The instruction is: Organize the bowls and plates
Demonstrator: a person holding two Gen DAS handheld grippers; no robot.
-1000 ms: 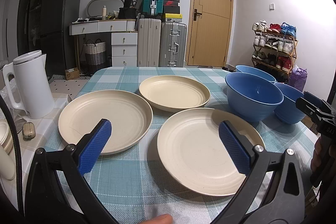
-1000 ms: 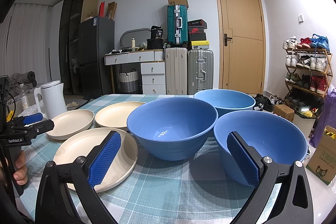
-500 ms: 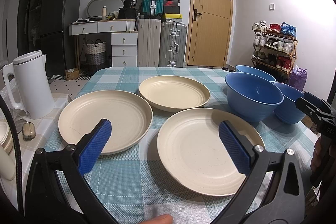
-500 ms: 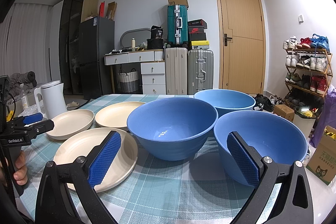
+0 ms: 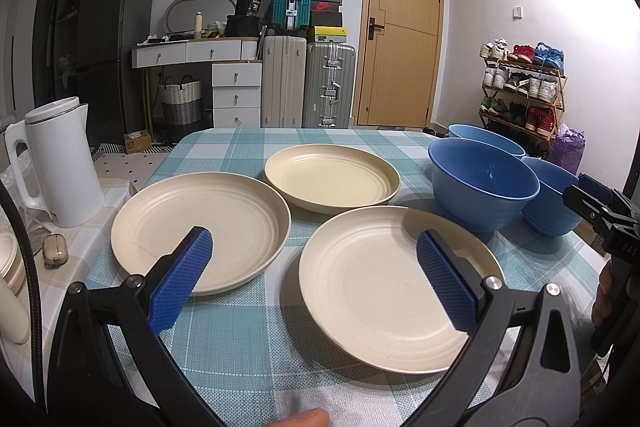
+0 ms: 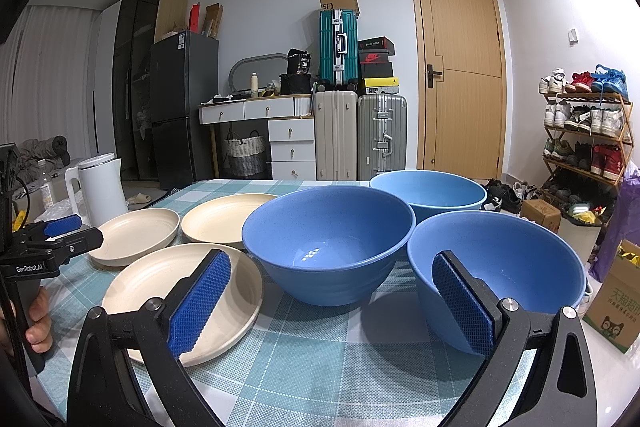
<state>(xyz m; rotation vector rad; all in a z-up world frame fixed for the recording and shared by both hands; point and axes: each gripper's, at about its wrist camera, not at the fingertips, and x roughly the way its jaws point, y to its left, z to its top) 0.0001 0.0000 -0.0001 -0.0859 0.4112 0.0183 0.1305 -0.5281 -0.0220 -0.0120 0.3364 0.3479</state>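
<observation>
Three cream plates lie on the checked tablecloth: a near right plate [image 5: 372, 287], a left plate [image 5: 208, 227] and a far plate [image 5: 332, 175]. Three blue bowls stand to their right: a middle bowl [image 6: 328, 239], a far bowl [image 6: 428, 191] and a near right bowl [image 6: 516, 267]. My left gripper [image 5: 314, 279] is open and empty, held above the near edges of the left and near right plates. My right gripper [image 6: 330, 299] is open and empty, in front of the middle bowl and the near right bowl. Each gripper shows at the edge of the other's view.
A white kettle [image 5: 60, 163] stands on a side surface left of the table. A small beige item [image 5: 54, 251] lies beside it. Beyond the table are a dresser, suitcases [image 5: 308, 83], a door and a shoe rack [image 5: 520, 87]. A cardboard box [image 6: 612, 307] sits right of the table.
</observation>
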